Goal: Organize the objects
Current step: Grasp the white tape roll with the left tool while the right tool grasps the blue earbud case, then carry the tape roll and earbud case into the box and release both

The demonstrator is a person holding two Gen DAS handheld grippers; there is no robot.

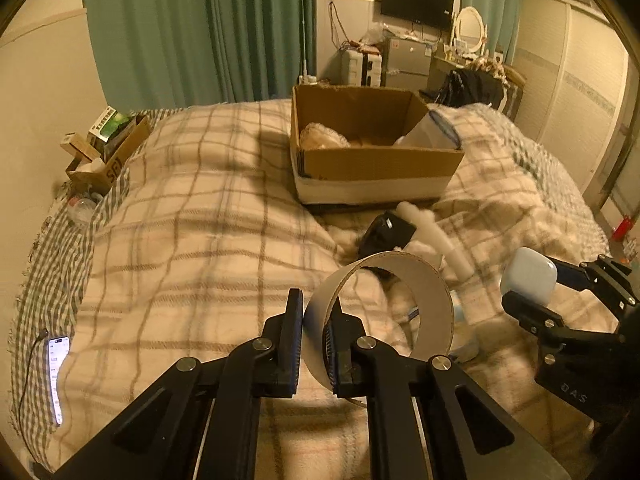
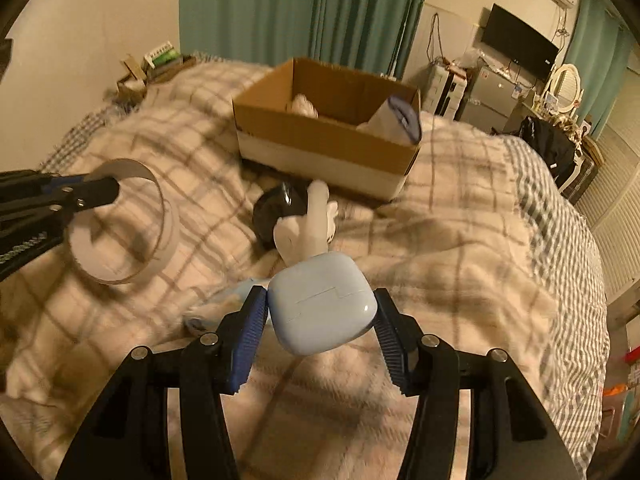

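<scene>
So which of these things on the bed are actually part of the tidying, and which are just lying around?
Part of the job:
- cardboard ring, held by the left gripper
- pale blue case, held by the right gripper
- cardboard box
- black object and white tube, probably next

Just lying about:
- phone
- wall TV
- mirror

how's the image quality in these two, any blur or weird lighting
Left wrist view: warm dim light, fisheye bending at the edges, the cardboard ring sharp, a phone screen glaring white. Right wrist view: same yellow cast, the plaid blanket smeared by motion blur, the blue case crisp.
</scene>
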